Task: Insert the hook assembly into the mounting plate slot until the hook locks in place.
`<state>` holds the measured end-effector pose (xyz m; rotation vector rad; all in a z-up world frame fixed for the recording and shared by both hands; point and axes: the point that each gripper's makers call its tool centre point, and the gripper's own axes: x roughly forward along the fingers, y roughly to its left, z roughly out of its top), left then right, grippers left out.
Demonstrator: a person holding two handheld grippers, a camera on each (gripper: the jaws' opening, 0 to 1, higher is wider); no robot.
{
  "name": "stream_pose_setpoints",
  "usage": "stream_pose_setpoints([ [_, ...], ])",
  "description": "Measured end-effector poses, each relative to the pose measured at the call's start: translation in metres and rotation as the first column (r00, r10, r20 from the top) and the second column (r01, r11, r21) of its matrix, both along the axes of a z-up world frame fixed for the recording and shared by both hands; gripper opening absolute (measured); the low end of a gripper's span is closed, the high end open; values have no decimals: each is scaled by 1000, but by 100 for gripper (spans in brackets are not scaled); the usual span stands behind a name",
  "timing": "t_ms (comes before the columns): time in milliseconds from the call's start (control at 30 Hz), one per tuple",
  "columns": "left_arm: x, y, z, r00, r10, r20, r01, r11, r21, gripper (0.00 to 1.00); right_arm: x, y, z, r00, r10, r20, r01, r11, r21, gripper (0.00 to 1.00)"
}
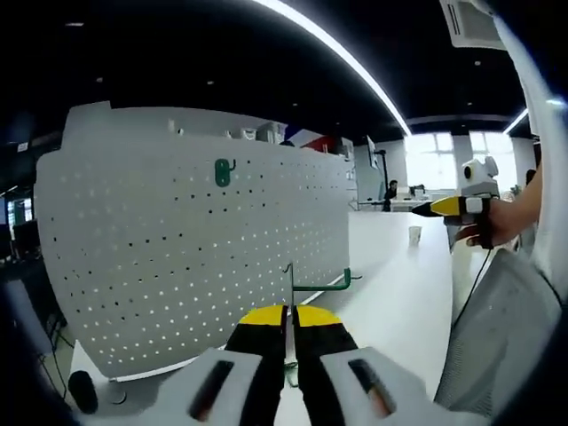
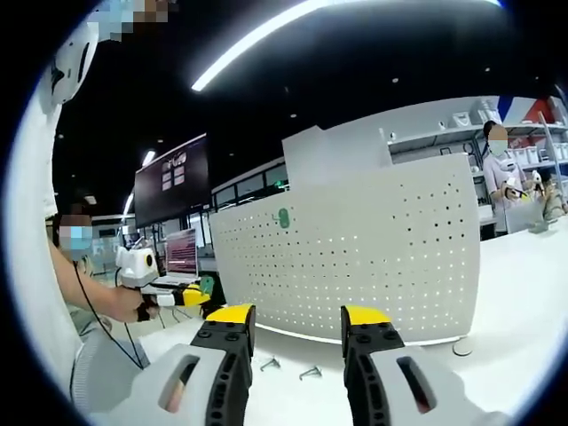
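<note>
Ahead of the pegboard (image 1: 191,248), the left hand-held gripper (image 1: 290,321) is pinching a green hook (image 1: 312,286) upright, shank pointing boardward, while the right hand-held gripper (image 2: 297,321) is hovering spread above the desk (image 2: 497,293).

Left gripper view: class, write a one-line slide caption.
Left tongs shut on a green hook before a white pegboard bearing another green hook.

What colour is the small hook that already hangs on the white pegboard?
Green. The hook on the pegboard shows best in the left gripper view.
</note>
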<state>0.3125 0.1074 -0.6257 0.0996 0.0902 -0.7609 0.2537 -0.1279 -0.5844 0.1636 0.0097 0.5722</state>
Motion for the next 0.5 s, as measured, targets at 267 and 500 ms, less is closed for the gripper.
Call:
stream_pose_setpoints([
  [267,2,4,16,1000,18,19,-17,999,-47,2,-1,2,6,1000,5,9,-5,1000,8,36],
  [500,2,7,12,999,36,12,-35,998,-59,2,-2,6,5,1000,22,2,-22,1000,6,36],
])
